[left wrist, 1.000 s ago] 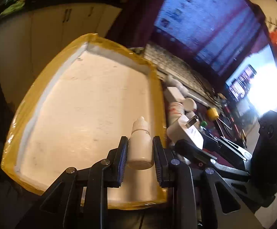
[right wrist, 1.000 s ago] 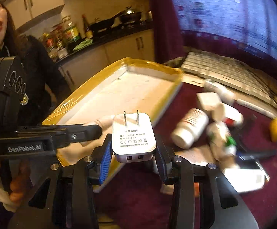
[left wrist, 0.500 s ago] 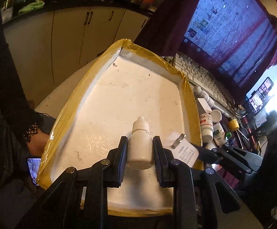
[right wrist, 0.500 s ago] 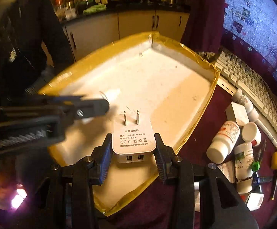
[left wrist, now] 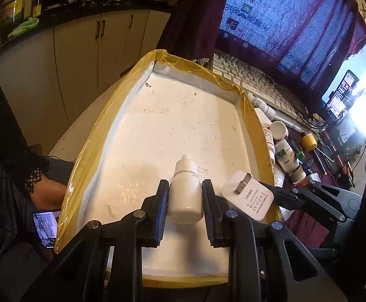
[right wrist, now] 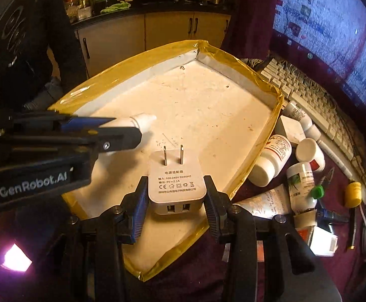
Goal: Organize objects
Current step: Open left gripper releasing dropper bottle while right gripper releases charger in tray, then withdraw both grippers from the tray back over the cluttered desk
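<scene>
Tray [left wrist: 87, 156]: yellow-rimmed, white floor bare; both held things hang over its near end.
Left gripper [left wrist: 186, 202]: clamped on a dropper bottle [left wrist: 185, 191], cap forward.
Right gripper [right wrist: 176, 196]: clamped on a charger [right wrist: 176, 183], prongs forward.
Crowding: the two tools sit just beside each other; a sideways nudge could knock one thing loose.
Release: let go from a height, the bottle may roll and the charger may tumble.
Clutter [right wrist: 283, 166]: bottles lie just outside the right rim.

A small white dropper bottle [left wrist: 185, 196], cap pointing away, sits low at frame centre above the yellow-taped white tray [left wrist: 89, 151]. A white USB wall charger [right wrist: 176, 185], prongs pointing away, occupies lower centre over the tray's near corner.
</scene>
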Demonstrator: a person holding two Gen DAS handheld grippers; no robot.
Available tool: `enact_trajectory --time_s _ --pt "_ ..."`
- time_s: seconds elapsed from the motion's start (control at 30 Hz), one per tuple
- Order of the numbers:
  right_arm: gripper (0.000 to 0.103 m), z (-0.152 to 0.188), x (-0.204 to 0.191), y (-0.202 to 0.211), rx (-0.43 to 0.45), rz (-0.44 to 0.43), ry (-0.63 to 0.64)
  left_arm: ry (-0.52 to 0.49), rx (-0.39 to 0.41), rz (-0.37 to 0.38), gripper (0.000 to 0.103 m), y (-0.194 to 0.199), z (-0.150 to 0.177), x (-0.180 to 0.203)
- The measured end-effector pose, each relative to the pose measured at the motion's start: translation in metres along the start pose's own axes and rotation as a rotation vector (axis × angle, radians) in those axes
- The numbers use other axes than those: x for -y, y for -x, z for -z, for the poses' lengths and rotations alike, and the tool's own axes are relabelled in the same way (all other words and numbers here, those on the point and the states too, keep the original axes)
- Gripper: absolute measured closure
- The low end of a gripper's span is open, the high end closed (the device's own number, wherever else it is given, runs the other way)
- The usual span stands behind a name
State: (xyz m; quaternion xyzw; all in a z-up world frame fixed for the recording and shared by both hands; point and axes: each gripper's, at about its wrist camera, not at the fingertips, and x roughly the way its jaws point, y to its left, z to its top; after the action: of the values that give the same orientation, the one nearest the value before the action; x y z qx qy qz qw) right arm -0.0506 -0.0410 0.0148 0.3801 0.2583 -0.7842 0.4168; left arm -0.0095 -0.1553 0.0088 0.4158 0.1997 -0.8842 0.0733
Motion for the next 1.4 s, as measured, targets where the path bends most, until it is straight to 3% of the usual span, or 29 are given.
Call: enact_trajectory --time_s 0.23,0.27,0.3,0.37,0.5,0.63,0.77,0.9,1.27,1.4 --pt "0.063 0.0 0.005 0.006 0.018 -0.028 -0.031 0.005 0.0 -0.002 0.076 -0.002 -0.001 -0.001" --pt "0.06 0.002 0.008 0.013 0.045 -0.043 -0.047 0.009 0.006 0.004 0.067 -0.001 -0.001 -0.001" --pt "0.056 0.004 0.012 0.02 0.069 -0.053 -0.06 0.015 0.02 0.014 0.052 0.002 -0.002 -0.002" --pt "0.037 0.014 0.02 0.038 0.133 -0.065 -0.094 0.026 0.063 0.048 0.033 0.01 -0.003 -0.001" --pt "0.035 0.045 0.046 0.069 0.233 -0.081 -0.188 -0.012 0.131 0.074 0.032 0.027 -0.004 0.013" --pt "0.031 0.083 0.083 0.084 0.232 -0.036 -0.304 -0.098 0.168 0.138 0.031 0.034 0.0 0.042" --pt "0.031 0.121 0.124 0.085 0.174 -0.014 -0.476 -0.219 0.147 0.181 0.03 0.028 0.007 0.082" --pt "0.031 0.146 0.146 0.088 0.147 0.041 -0.565 -0.287 0.108 0.211 0.03 0.019 0.014 0.11" --pt "0.031 0.166 0.173 0.088 0.134 0.102 -0.658 -0.6 0.017 0.301 0.03 -0.016 0.007 0.197" --pt "0.031 0.169 0.176 0.088 0.12 0.138 -0.656 -0.729 -0.024 0.265 0.03 -0.043 0.012 0.228"
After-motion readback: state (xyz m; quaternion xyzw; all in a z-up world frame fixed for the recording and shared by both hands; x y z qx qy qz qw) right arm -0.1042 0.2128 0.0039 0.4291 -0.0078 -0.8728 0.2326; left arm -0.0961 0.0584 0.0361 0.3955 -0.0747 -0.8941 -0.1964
